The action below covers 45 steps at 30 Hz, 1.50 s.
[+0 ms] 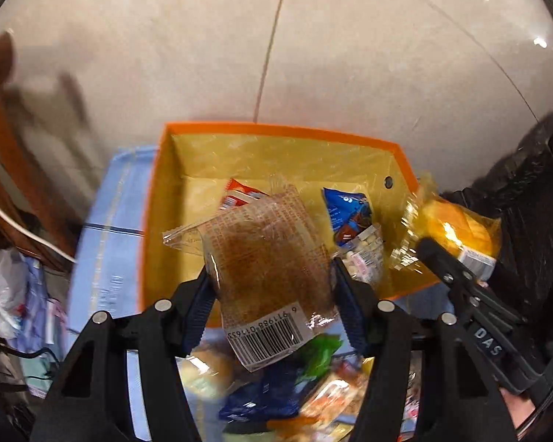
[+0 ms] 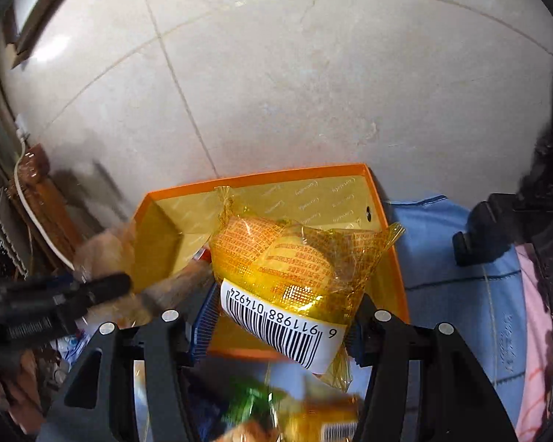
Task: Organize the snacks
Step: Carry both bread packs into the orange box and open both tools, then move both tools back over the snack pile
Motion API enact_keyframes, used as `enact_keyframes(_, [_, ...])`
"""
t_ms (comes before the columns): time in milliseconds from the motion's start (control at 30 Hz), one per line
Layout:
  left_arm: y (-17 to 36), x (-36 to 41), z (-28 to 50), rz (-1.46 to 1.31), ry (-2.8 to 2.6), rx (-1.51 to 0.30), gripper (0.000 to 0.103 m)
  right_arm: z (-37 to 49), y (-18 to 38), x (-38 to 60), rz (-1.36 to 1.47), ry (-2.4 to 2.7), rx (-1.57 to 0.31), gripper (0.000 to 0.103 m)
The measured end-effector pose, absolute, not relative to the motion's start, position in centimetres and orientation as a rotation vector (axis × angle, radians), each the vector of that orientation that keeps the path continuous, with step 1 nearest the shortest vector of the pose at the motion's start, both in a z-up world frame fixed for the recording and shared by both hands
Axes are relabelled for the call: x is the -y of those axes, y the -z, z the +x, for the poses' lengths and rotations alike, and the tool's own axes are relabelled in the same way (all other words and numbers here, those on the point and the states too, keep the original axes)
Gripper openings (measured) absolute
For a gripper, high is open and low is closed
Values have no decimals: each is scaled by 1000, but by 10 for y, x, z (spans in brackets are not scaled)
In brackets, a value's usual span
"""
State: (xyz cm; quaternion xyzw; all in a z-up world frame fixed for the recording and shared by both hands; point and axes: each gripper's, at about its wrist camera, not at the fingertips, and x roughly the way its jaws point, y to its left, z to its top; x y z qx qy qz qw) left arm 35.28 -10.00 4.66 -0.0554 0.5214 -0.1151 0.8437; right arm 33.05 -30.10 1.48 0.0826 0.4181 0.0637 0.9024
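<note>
My left gripper [image 1: 272, 291] is shut on a clear packet with a brown cake [image 1: 269, 254], held over the near edge of the orange box [image 1: 276, 129]. Inside the box lie a red packet [image 1: 239, 195], a blue packet [image 1: 348, 210] and a small white-labelled packet [image 1: 365, 258]. My right gripper [image 2: 280, 316] is shut on a yellow-wrapped cake with a barcode label [image 2: 291, 269], above the same orange box [image 2: 261, 178]. The right gripper's finger [image 1: 457, 276] and its yellow packet [image 1: 457, 228] show at the right of the left wrist view.
The box stands on a blue cloth [image 2: 457, 258] on a tiled floor [image 2: 276, 73]. Several loose snack packets [image 1: 272, 397] lie blurred under the grippers. Wooden furniture and a white cable [image 1: 25, 232] stand at the left, a black object [image 2: 486, 232] at the right.
</note>
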Motion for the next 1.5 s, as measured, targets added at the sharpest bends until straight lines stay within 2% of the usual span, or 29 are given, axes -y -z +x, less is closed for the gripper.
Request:
enact_keyframes(67, [-32,103,362,-170,254,-1135,62,342,-7,299,163,-108,-881,61])
enact_keyframes(100, [-28,103,364,-199,242,-1145,77,345,-4,298,142,-91,-887,64])
enact_keyframes(167, [-28,98,361,-213,179,-1129,99,341,-5,294,90,-63,-872,74])
enact_keyframes(233, [-31,96,357,-198,161,-1100,99,330,-6,292,55,-69,-850,76])
enact_keyframes(433, [-27,81,334,-151,166,-1158,99,288,-4,311,126,-86,-862,76])
enact_keyframes(633, [-28,51,267,-115,165,-1161,99,212,-3,329,200,-108,-879,77])
enact_keyframes(767, [-35,29,215,-126,183,-1144,99,157,5,334,218,-120,-909,83])
enact_keyframes(933, [-38,10,158,-94,147,-1102,99,101,24,325,175,-115,-982,83])
enact_keyframes(1233, [-6,1,95,-24,159,-1184,99,50,34,302,181,-184,-1033,83])
enact_keyframes(1500, [28,27,67,137,197,-1220,99,23,48,289,153,-203,-1089,83])
